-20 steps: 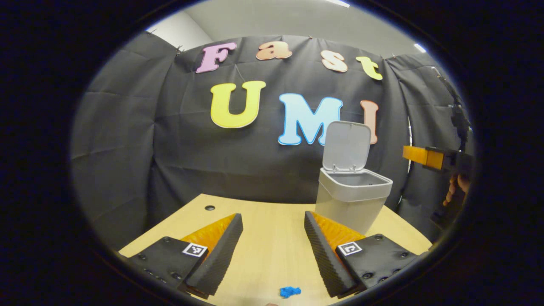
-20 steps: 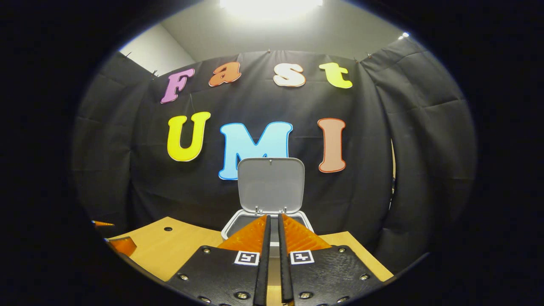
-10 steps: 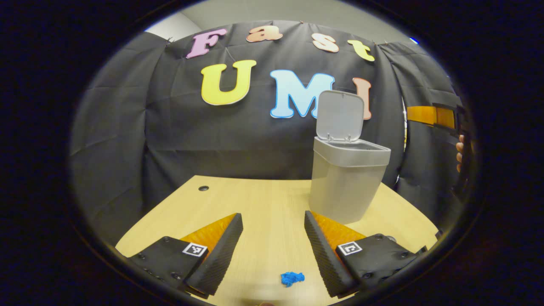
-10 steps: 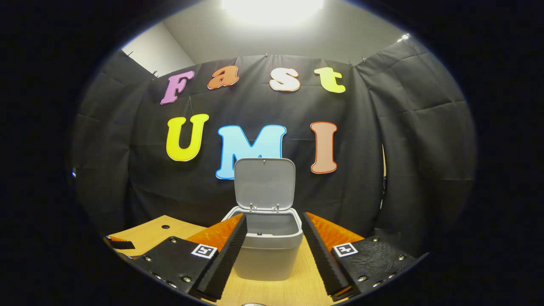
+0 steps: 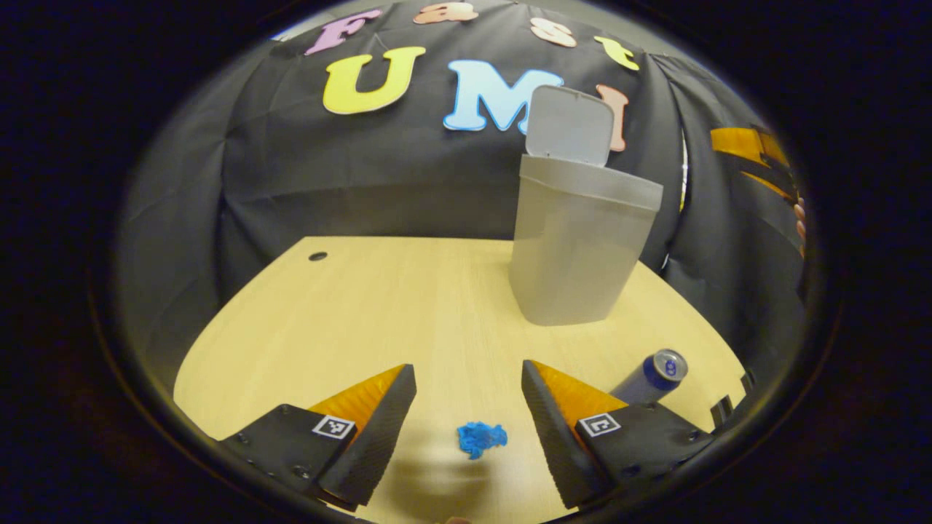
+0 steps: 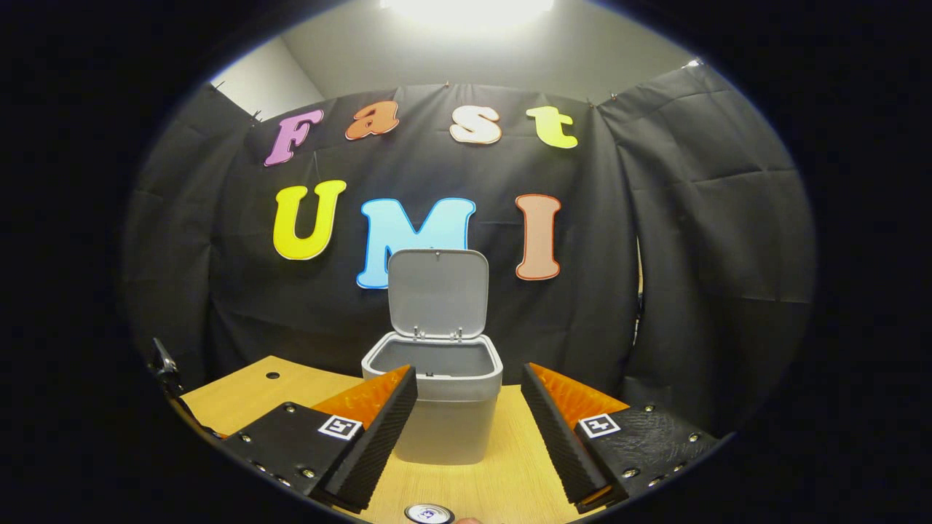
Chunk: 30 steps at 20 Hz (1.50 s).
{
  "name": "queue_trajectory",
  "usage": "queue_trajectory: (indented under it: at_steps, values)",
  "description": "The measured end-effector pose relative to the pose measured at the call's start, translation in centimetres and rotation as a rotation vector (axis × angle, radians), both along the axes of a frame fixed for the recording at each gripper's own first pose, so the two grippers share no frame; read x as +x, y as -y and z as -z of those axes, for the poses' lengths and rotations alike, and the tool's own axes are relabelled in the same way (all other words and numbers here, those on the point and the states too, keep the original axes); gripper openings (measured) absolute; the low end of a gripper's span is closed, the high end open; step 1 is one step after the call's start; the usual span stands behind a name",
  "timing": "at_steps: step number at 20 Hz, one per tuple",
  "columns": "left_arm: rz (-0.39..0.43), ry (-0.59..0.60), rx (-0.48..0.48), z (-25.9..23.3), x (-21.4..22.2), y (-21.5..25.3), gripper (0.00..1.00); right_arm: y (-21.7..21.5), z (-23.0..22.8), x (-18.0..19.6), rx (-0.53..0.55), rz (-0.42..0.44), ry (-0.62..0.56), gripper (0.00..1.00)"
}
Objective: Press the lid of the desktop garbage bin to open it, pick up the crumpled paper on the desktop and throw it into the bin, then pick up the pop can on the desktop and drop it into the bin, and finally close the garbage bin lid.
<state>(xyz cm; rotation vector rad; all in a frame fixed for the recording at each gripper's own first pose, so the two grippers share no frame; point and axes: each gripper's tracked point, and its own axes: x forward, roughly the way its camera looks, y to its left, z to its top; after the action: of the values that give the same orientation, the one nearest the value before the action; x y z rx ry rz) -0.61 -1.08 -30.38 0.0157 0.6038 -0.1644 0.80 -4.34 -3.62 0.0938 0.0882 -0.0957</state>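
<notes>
Pale wooden desktop [image 5: 349,306] carries the garbage bin [image 5: 575,247] with lid [image 6: 437,291] raised, and the left gripper [image 5: 466,429], wide open and empty, has dropped toward the crumpled paper [image 5: 480,439] before the bin, the pop can [image 5: 650,375] nearby, while the right gripper [image 6: 466,429] has opened, so paper pickup comes next.

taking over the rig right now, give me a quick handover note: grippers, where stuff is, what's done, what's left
Left gripper: open, low over the desk, the blue crumpled paper lying between its fingers, not gripped.
Right gripper: open, empty, facing the bin.
Bin stands at the back of the desk; its lid is up.
Pop can stands on the desk, right of the left gripper.
Done: lid opened.
Left: grab the paper and drop it in, then the can, then close the lid.
</notes>
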Motion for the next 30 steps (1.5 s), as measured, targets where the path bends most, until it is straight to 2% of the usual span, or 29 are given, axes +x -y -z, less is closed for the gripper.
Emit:
queue_trajectory:
  at_steps: [3,9,15,17,18,19,21,24,25,27,30]
  values:
    - [0.005,-0.068,0.010,3.5,-0.7,0.5,0.96,-0.2,0.9,-1.0,0.010,0.008,-0.033,0.93]
    - [0.020,-0.178,0.021,9.2,-1.3,0.8,0.96,-0.1,1.7,-2.4,-0.063,0.014,-0.072,0.93]
    - [0.035,-0.240,0.038,12.4,-1.5,1.0,0.96,-0.9,1.9,-2.9,-0.068,-0.007,-0.086,0.93]
    - [0.057,-0.223,0.072,12.6,-1.2,1.1,0.93,-0.7,1.9,-2.9,-0.068,-0.006,-0.084,0.93]
    - [0.061,-0.219,0.087,12.6,-1.0,1.2,0.88,-0.6,2.0,-3.0,-0.065,-0.006,-0.083,0.93]
    - [0.060,-0.220,0.098,12.7,-1.1,1.1,0.87,-0.4,1.9,-2.9,-0.062,-0.006,-0.082,0.93]
    - [0.054,-0.221,0.117,12.9,-1.1,1.0,0.70,0.1,1.7,-3.0,-0.061,0.002,-0.073,0.93]
    - [0.064,-0.220,0.141,12.8,-1.1,0.7,0.51,0.9,1.7,-3.0,-0.050,0.016,-0.060,0.93]
    - [0.086,-0.220,0.139,13.0,-1.1,1.0,0.52,1.1,1.8,-3.0,-0.043,0.015,-0.064,0.93]
    - [0.070,-0.216,0.133,12.8,-1.1,0.8,0.27,1.4,1.7,-3.0,-0.034,0.009,-0.059,0.93]
    - [0.072,-0.208,0.122,12.6,-1.0,0.9,0.27,1.8,1.4,-2.9,-0.039,0.001,-0.043,0.93]
